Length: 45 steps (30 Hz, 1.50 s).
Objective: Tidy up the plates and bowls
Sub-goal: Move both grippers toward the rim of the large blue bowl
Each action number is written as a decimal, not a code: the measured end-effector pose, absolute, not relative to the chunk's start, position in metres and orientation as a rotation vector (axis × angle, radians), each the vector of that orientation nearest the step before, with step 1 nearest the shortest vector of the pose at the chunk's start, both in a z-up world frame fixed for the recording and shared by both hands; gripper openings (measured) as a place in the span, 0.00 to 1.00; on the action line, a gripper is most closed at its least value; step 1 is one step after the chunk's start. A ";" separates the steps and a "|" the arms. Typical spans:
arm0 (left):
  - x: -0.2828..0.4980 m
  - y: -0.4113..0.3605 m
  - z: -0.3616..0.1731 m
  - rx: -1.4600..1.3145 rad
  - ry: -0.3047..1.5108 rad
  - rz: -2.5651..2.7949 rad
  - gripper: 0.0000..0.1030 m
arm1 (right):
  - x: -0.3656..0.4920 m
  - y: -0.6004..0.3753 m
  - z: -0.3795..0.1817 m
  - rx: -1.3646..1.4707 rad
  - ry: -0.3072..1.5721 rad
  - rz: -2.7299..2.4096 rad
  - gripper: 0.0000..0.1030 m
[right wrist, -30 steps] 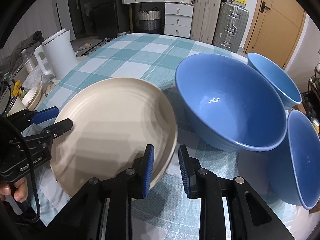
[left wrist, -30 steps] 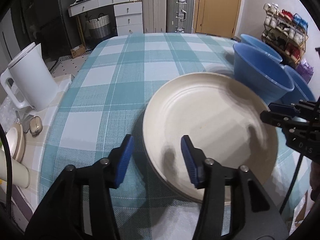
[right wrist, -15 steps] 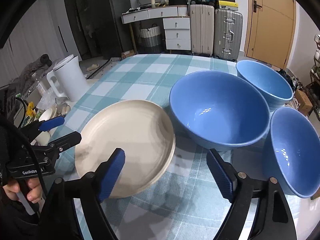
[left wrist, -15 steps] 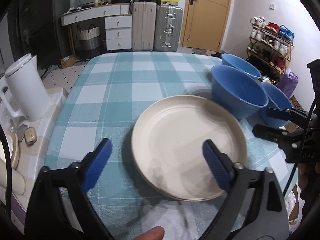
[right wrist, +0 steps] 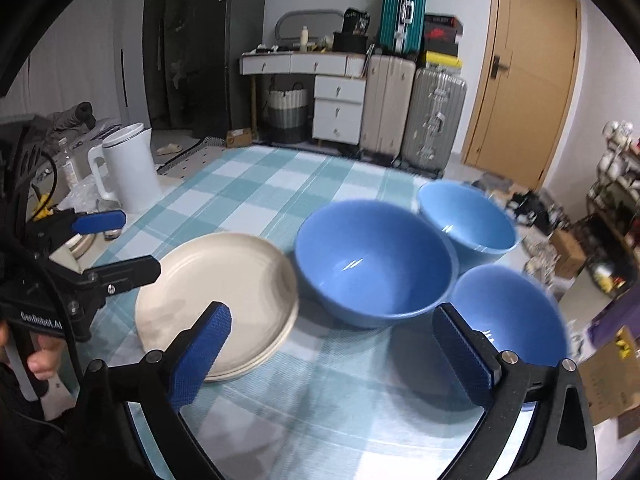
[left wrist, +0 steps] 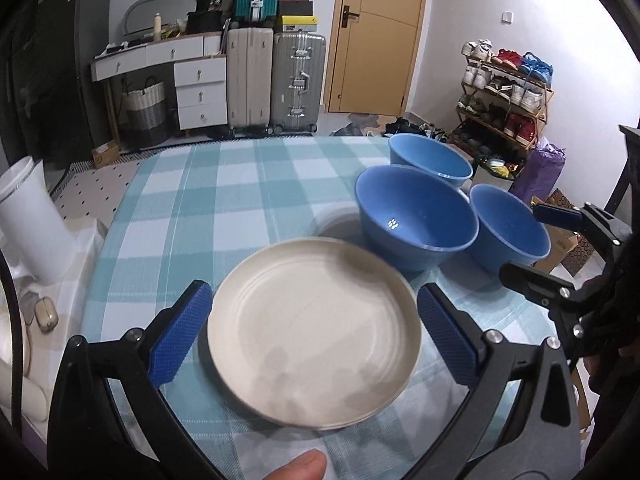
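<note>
- While the left gripper [left wrist: 312, 296] hangs above the table, its blue-padded jaws stand wide apart and clamp nothing.
- The cream plate [left wrist: 316, 332] shows between those pads in the left wrist view. It lies flat on the cloth below them, and neither pad touches it.
- The right gripper [right wrist: 332, 320] has its jaws opening, already far apart, with nothing between them but bare checked cloth.
- In the right wrist view a second cream rim shows under the plate's near edge, so it looks to sit on another plate.
- The plate sits near the front left of the teal-and-white checked tablecloth [left wrist: 224, 200].
- The large blue bowl [right wrist: 372, 264] stands upright just beside the plate, on its right. Whether the rims touch, I cannot tell.
- A smaller blue bowl [right wrist: 468, 216] stands behind it toward the far table edge, close against it.
- A third blue bowl [right wrist: 508, 312] stands at the near right, close to the large one and partly behind the right gripper's right finger.
- All three bowls are upright and look empty.
- A white kettle [right wrist: 128, 168] stands off the table's left side.
- A thumb tip [left wrist: 296, 468] shows at the bottom edge of the left wrist view.
</note>
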State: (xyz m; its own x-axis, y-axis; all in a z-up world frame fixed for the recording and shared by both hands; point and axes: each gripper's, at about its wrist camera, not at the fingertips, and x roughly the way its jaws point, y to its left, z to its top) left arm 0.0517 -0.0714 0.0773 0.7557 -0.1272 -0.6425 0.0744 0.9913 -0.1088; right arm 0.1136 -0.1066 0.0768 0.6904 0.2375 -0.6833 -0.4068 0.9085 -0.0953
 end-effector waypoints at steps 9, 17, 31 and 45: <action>0.061 -0.096 0.121 -0.055 0.652 -0.130 0.99 | 0.101 -0.129 0.115 -0.249 0.649 0.350 0.99; 0.072 -0.119 0.154 -0.027 0.616 -0.153 0.99 | 0.101 -0.166 0.154 -0.173 0.615 0.341 0.99; 0.097 -0.145 0.191 -0.031 0.597 -0.188 0.99 | 0.127 -0.242 0.205 -0.013 0.610 0.305 0.99; 0.182 -0.151 0.191 -0.111 0.666 -0.191 0.99 | 0.193 -0.321 0.233 0.200 0.628 0.339 0.99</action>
